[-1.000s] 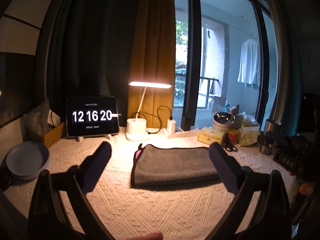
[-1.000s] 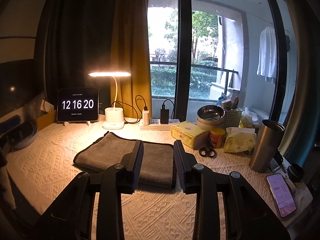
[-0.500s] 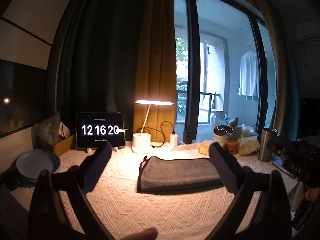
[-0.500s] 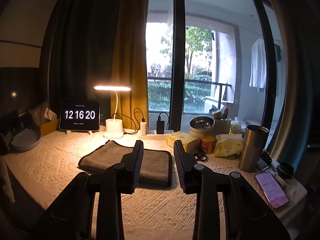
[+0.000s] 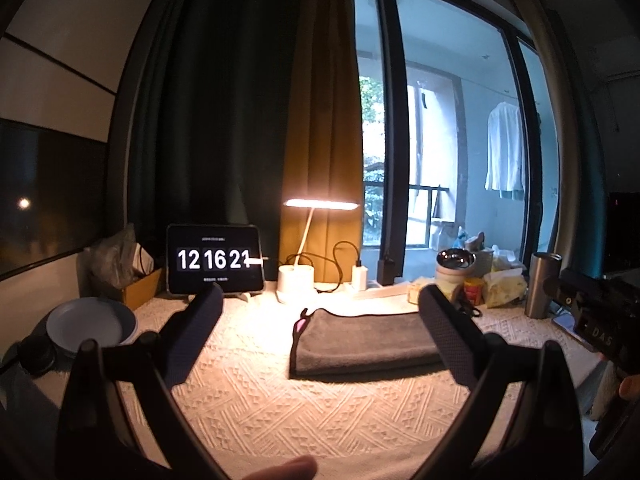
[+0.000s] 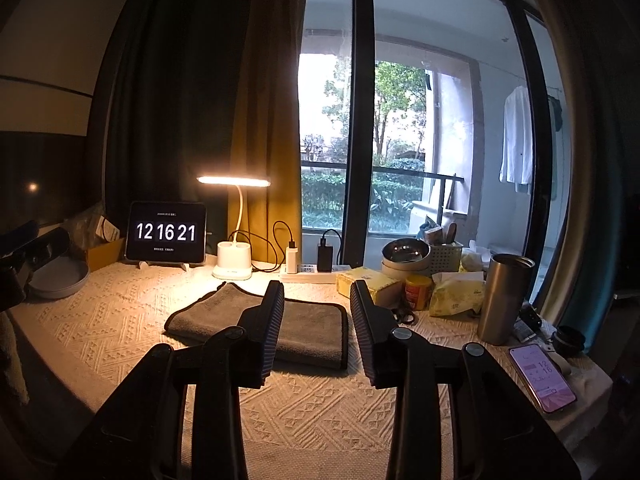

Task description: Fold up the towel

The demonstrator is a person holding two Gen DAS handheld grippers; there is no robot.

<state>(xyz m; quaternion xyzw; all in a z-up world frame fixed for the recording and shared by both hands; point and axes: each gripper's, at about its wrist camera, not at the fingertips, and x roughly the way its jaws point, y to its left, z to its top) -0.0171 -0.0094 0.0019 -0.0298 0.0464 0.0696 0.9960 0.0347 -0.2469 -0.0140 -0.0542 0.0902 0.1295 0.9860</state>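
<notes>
**Two claws up, towel folded: don't snag it**

Both claws hover above the desk (image 6: 120,344) with nothing held. Left claw (image 5: 320,312) gapes wide; right claw (image 6: 316,300) sits narrowly parted. The grey towel (image 5: 366,340) lies flat, folded, ahead of and below both. My worry: a low pass could drag a layer open, or bump the steel tumbler (image 6: 505,298) and phone (image 6: 542,378) right of the right claw.

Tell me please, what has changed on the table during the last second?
Both tools, left tool and right tool, drew back and tilted upward from the folded towel; neither grasped anything. The clock advanced from 12:16:20 to 12:16:21. Towel and lamp stayed put.
</notes>
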